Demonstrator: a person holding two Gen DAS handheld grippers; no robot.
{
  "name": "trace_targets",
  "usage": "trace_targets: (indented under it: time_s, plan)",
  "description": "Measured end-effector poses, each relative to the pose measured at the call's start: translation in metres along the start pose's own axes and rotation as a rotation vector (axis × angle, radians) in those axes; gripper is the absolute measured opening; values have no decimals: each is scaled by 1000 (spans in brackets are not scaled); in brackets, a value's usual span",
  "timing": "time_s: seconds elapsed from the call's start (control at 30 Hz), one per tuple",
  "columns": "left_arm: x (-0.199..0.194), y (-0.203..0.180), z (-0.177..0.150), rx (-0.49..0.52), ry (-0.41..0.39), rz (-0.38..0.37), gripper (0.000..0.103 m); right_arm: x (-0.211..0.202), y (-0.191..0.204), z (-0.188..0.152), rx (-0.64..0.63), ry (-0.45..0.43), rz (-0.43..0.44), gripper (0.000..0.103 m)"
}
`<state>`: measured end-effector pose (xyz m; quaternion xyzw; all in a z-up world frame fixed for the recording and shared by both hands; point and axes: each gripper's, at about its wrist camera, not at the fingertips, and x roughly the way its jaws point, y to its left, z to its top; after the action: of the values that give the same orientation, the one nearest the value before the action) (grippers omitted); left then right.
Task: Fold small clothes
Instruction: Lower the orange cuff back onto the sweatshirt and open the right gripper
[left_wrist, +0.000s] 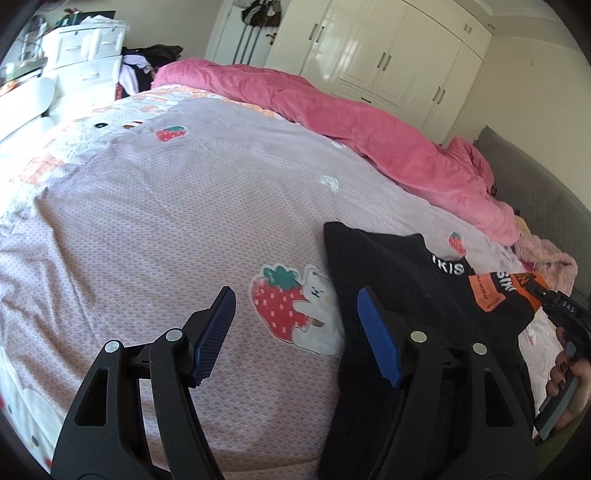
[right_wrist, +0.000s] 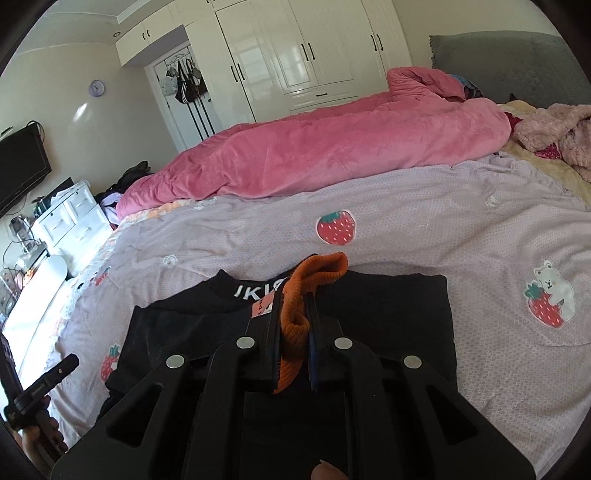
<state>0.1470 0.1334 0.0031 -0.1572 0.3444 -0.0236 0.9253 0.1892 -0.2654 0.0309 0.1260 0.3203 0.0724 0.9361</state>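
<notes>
Your right gripper (right_wrist: 295, 317) is clamped on the orange ribbed knit cuff (right_wrist: 317, 273) of the black sweater (right_wrist: 388, 314), which lies flat on the lilac bedspread (right_wrist: 424, 221) with strawberry-and-bear patches. White lettering at the collar (right_wrist: 258, 290) reads "IKIS"; the orange label's (left_wrist: 487, 291) print is too small to read. Your left gripper (left_wrist: 295, 332) is spread wide, holding nothing, its ridged blue pads (left_wrist: 380, 343) over the sweater's left edge. Plush pink blanket (right_wrist: 314, 155) behind.
</notes>
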Motion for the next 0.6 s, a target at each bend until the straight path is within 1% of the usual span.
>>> trace_targets:
  time_s: [0.07, 0.1, 0.13, 0.23, 0.3, 0.33, 0.37, 0.4, 0.43, 0.47, 0.5, 0.53, 0.57, 0.6]
  plan:
    - [5, -7, -3, 35, 14, 7, 61, 2, -6, -8, 5, 12, -8, 11]
    - [7, -10, -4, 51, 24, 8, 61, 5, -11, -12, 10, 25, -14, 14]
    - [10, -13, -6, 72, 40, 8, 61, 7, -13, -14, 10, 36, -25, 15]
    - [19, -20, -12, 129, 94, 15, 58, 10, -23, -27, 3, 49, -84, 15]
    - [24, -24, -15, 152, 122, 4, 51, 8, -31, -35, 17, 39, -94, 18]
    - [25, -27, -17, 163, 127, -1, 49, 7, -34, -37, 20, 33, -97, 19]
    - [26, -29, -18, 178, 131, -6, 45, 4, -36, -41, 19, 20, -105, 20]
    - [27, -32, -20, 198, 133, -12, 41, 2, -36, -42, 15, 14, -108, 22]
    - [27, -35, -21, 211, 137, -16, 40, 1, -35, -44, 2, 13, -102, 23]
    - [28, -37, -22, 217, 146, -33, 36, 1, -33, -45, -8, 15, -97, 26]
    - [30, -36, -23, 200, 165, -72, 31, 1, -31, -46, -18, 16, -92, 29]
    - [32, -34, -24, 181, 180, -103, 28, 0, -28, -46, -33, 13, -86, 30]
    - [32, -33, -24, 165, 191, -126, 25, 0, -25, -46, -46, 8, -82, 32]
    - [31, -32, -24, 164, 190, -133, 25, 0, -22, -46, -61, 5, -74, 38]
